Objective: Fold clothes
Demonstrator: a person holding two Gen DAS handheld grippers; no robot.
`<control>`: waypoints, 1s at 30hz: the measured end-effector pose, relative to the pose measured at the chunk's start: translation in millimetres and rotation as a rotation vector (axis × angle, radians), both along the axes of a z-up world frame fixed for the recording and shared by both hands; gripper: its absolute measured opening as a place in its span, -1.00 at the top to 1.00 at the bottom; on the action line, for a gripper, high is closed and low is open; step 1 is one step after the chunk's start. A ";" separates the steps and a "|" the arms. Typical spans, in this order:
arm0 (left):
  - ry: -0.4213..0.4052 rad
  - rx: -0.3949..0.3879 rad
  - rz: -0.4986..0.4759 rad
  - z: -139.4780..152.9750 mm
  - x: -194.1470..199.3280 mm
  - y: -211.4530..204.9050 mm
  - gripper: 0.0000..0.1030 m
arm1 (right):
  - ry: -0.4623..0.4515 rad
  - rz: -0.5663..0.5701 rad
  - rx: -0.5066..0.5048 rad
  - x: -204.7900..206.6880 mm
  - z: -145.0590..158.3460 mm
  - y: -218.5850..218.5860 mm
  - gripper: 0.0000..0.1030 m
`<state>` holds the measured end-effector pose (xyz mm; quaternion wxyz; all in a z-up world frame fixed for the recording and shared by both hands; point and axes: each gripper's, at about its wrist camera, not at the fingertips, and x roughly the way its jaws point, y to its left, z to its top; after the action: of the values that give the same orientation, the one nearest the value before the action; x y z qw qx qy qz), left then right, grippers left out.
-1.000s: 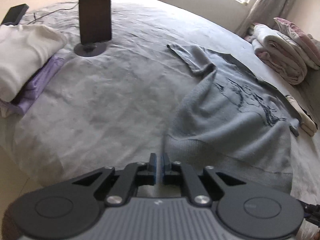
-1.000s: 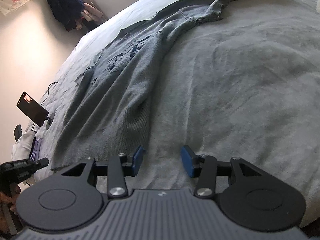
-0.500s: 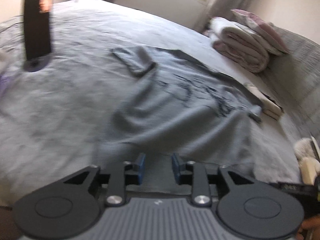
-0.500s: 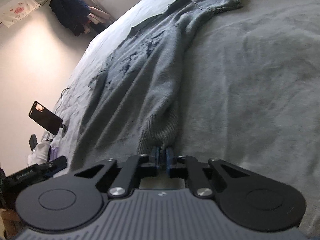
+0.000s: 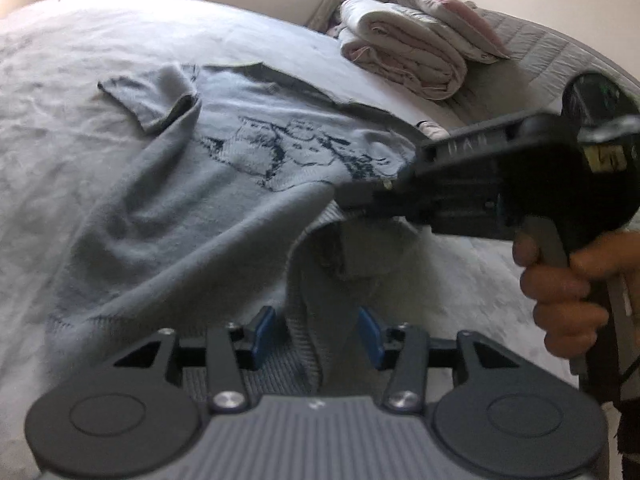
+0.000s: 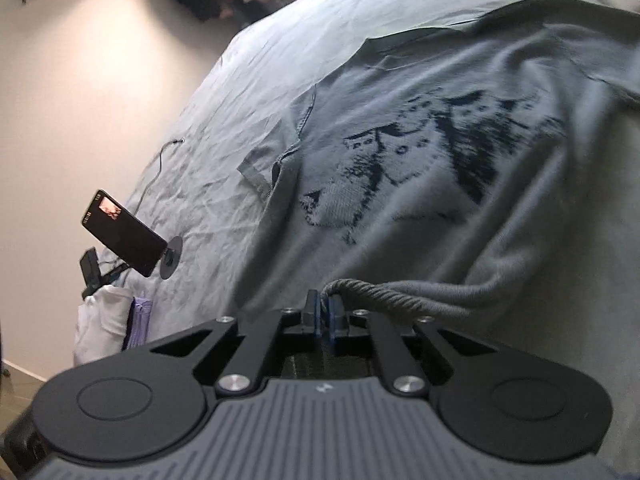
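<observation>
Sweater [image 6: 460, 160] hem hidden between jaws

Soft daylight falls from ahead of both tools; the grey knitted sweater with dark print [image 5: 224, 184] smears with motion blur, and fisheye bending darkens the corners.

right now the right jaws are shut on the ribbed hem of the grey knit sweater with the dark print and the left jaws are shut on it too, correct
Not quite. The right gripper is shut on the ribbed hem of the grey knit sweater, as the right wrist view shows. But the left wrist view shows the left gripper with its jaws open, the blue pads apart with the hem lying between them, not clamped.
</observation>
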<state>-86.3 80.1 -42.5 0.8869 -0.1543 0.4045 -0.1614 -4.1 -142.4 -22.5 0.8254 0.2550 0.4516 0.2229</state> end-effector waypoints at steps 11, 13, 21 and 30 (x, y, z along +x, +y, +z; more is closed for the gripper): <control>0.032 -0.046 0.017 -13.8 48.2 4.4 0.16 | 0.063 -0.089 0.077 2.4 -11.0 -28.5 0.56; 0.050 -0.083 0.006 -17.9 56.1 4.7 0.48 | 0.096 -0.106 0.136 -6.4 -24.3 -34.1 0.56; 0.078 -0.232 -0.003 -11.2 45.4 17.0 0.95 | 0.174 -0.180 0.483 -35.3 -82.2 -34.3 0.26; 0.046 -0.185 -0.033 3.6 26.3 5.0 0.95 | 0.168 -0.307 0.716 -42.8 -110.6 -35.0 0.67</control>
<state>-60.0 85.1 -38.9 0.8565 -0.2325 0.4104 -0.2094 -46.9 -177.4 -133.1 0.6682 0.6085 0.3678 0.2188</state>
